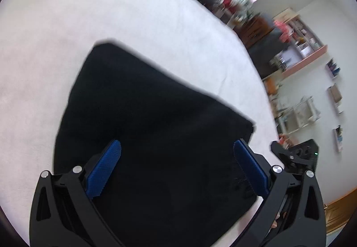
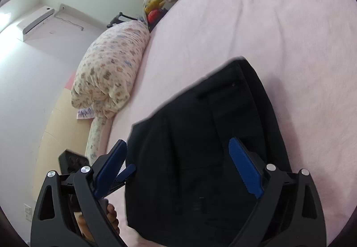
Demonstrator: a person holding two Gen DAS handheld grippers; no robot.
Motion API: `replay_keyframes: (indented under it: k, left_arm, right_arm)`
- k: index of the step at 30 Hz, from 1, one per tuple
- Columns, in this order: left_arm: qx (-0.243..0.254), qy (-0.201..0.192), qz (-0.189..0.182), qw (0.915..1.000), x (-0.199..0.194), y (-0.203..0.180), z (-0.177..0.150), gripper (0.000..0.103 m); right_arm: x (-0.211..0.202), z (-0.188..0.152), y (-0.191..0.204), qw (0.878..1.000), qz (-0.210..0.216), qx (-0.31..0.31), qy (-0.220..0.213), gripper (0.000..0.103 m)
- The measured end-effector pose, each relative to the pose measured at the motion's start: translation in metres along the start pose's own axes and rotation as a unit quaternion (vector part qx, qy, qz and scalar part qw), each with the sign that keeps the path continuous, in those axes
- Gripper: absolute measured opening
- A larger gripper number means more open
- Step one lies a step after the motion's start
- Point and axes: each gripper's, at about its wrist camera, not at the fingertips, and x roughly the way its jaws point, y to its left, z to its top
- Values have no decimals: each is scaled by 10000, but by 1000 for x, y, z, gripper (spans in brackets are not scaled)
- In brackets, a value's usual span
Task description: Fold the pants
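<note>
On pink bed (image 1: 133, 13), black pants (image 1: 145, 113) seen folded (soft, limp); left gripper (image 1: 177, 166) and right gripper (image 2: 177, 166) spread, nothing pinched; edge at 12 o'clock judged best hold.

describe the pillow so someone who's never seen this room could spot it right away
Start from the wide pale pink bed that fills the right wrist view. Along its left edge, against the white wall, lies a long plump pillow. Its cream cover with a small faded print sets it apart from the plain black folded pants lying nearby.
</note>
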Motion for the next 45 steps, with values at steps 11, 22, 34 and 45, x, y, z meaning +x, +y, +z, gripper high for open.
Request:
replay_keyframes:
  k: [11,22,34,45]
  left_arm:
    - [1477,-1059,910,9791,-85,-52,-79,101]
    - [2293,-2719,2079,9112,-186,-79,-211,101]
    - [2035,-2579,2285,9165,-173,-54,-257,101]
    - [2057,-2452,2846,9037,-158,-47,-250,101]
  right_arm:
    - [-64,-38,50,9918,-415,-1053,-585,95]
    - [-130,-169,93,9337,-1535,-2871,-1492,102]
    - [-127,-232,92,9152,-2114,-3046,-1579,102]
    - [-113,-243,90,9003,-2529,-3197,-1529,102]
